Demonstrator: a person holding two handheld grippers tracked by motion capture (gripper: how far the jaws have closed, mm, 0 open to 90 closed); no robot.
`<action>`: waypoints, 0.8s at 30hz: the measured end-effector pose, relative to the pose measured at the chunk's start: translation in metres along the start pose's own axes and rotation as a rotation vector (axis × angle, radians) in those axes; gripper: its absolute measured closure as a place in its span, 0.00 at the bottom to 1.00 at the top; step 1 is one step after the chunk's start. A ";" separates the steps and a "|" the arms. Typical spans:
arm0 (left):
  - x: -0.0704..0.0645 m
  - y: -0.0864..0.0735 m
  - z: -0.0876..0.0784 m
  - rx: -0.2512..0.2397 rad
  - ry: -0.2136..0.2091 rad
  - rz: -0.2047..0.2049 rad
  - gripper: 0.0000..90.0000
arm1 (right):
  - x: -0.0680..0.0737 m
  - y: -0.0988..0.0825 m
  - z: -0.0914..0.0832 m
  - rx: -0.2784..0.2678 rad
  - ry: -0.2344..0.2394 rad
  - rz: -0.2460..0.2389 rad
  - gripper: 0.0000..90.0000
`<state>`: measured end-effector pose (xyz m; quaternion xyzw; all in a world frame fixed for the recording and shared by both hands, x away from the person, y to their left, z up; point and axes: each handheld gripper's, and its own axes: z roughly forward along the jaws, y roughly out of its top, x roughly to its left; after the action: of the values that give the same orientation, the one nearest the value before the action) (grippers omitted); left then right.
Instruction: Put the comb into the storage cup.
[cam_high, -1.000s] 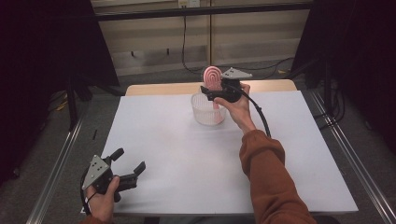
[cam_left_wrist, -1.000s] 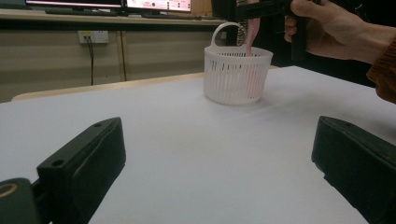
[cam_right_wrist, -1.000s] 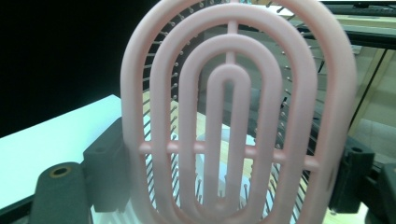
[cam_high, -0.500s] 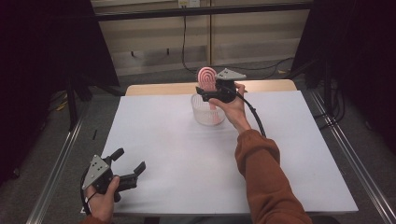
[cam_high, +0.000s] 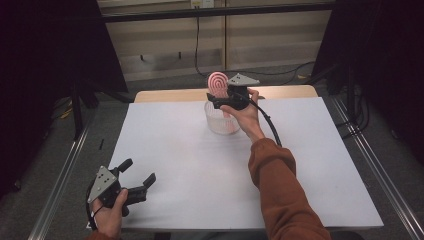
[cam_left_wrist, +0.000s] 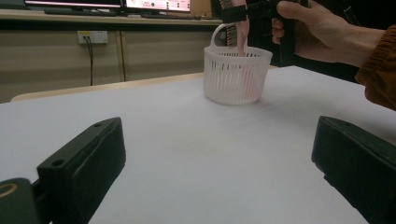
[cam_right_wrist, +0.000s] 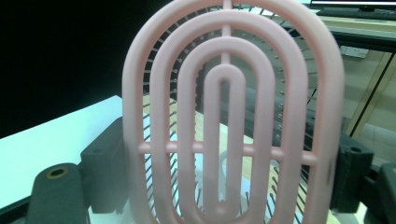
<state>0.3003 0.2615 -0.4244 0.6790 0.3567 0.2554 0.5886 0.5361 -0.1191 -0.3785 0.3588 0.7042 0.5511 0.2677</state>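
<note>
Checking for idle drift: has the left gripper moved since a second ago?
No. The left gripper sits at the same spot by the white table's near left corner as before, jaws open.

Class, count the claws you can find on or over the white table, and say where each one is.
2. The left claw rests open at the table's near-left corner; the right claw is shut on the pink hairbrush above the white basket.

White table (cam_high: 180, 165) surface, wooden edge at twelve o'clock. Cables (cam_high: 197, 45) hang at the far wall. Wall socket (cam_left_wrist: 93, 36) at ten o'clock; above it, what appear to be monitors (cam_left_wrist: 156, 4).
</note>
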 end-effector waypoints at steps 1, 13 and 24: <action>0.000 0.000 0.000 0.000 0.000 -0.001 0.03 | 0.001 0.000 0.001 0.005 0.002 -0.003 0.21; 0.000 0.000 0.000 0.000 -0.001 -0.001 0.03 | 0.009 0.002 0.015 0.023 0.008 -0.021 0.20; 0.000 0.000 0.000 -0.003 -0.002 -0.002 0.03 | 0.011 0.004 0.022 0.057 0.007 -0.033 0.20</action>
<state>0.3002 0.2613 -0.4242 0.6778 0.3566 0.2548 0.5903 0.5478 -0.0966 -0.3796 0.3528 0.7264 0.5274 0.2640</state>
